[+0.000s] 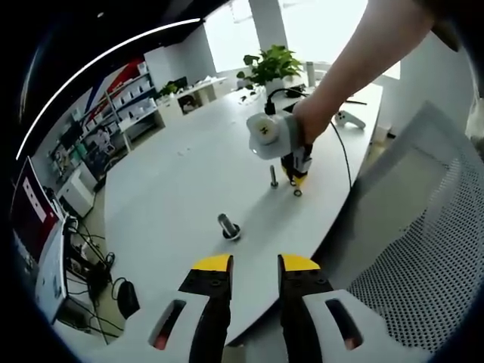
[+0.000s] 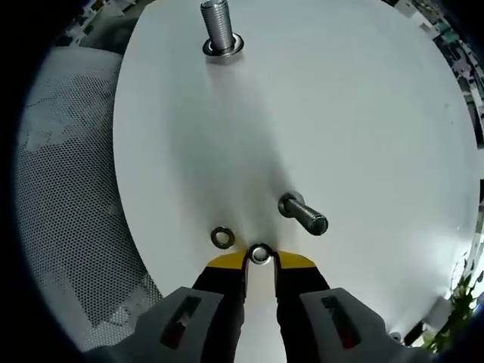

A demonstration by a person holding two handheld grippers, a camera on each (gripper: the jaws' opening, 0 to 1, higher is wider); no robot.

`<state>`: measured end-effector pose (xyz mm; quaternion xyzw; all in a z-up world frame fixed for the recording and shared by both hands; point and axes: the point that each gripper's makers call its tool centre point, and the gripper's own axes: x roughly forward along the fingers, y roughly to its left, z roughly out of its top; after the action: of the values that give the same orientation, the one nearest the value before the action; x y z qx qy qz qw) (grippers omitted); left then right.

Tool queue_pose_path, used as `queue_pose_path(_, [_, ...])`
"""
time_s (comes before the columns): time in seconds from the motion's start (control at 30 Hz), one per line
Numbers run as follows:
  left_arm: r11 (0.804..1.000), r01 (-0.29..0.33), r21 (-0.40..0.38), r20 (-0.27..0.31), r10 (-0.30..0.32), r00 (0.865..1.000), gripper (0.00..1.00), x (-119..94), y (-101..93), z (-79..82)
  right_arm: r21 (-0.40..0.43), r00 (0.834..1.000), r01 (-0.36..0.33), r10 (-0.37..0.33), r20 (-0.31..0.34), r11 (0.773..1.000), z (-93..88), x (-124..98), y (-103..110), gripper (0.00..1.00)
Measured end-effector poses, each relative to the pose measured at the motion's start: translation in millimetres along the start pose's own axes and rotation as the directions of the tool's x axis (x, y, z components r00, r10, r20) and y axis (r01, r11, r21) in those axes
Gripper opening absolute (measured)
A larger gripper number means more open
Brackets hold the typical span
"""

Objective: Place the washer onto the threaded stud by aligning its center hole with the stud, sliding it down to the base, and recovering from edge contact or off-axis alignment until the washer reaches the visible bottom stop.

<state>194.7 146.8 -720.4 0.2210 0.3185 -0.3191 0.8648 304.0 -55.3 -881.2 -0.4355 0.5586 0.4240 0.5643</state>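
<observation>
The right gripper point(image 2: 259, 261) pinches a washer point(image 2: 259, 253) at its tips, low over the table point(image 2: 363, 113), beside the small stud point(image 2: 304, 214). Best lift it clear, level it, and centre its hole above the stud tip before sliding down. A spare washer point(image 2: 222, 237) lies close by; a larger bolt point(image 2: 220, 29) stands well apart. The left gripper point(image 1: 253, 263) hangs back, slightly open, empty.

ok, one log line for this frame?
right gripper: shut on washer | small stud: bare | spare washer: on table | left gripper: open, idle
</observation>
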Motion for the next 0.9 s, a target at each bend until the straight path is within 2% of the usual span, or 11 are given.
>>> queue_pose_path(0.13, [1.0,0.002,0.002,-0.002,-0.002,1.0,0.21,0.2,-0.2,-0.4,0.009,1.0,0.001,-0.002,0.027,1.0,-0.7,-1.2,0.5,0.15])
queue_pose_path(0.27, [1.0,0.0,0.0,-0.001,0.0,1.0,0.21,-0.2,-0.2,-0.6,0.05,0.995,-0.003,-0.002,0.099,0.999,0.0,-1.5,-0.6,0.14])
queue_pose_path(0.33, [1.0,0.001,0.002,-0.003,-0.001,1.0,0.21,0.2,-0.5,-0.8,0.036,0.988,-0.003,-0.003,0.156,0.999,2.0,-1.9,-1.7,0.14])
queue_pose_path(0.37, [1.0,0.002,0.003,-0.003,-0.002,1.0,0.21,0.4,-0.7,-0.7,0.063,0.978,-0.01,-0.003,0.207,0.998,1.8,-2.6,-2.1,0.14])
queue_pose_path(0.47, [1.0,0.003,0.009,-0.008,-0.003,1.0,0.21,0.7,-1.0,-1.1,0.116,0.961,-0.034,0.001,0.277,0.993,1.0,-3.1,-3.9,0.13])
queue_pose_path(0.67, [1.0,-0.001,0.012,-0.012,0.001,1.0,0.21,0.7,-0.6,-1.9,0.087,0.956,-0.001,-0.024,0.292,0.996,1.2,-3.7,-1.2,0.13])
queue_pose_path(0.9, [1.0,-0.004,0.008,-0.017,0.004,1.0,0.21,1.0,0.8,-3.0,0.128,0.944,-0.001,-0.041,0.327,0.992,-3.4,-4.8,-2.4,0.13])
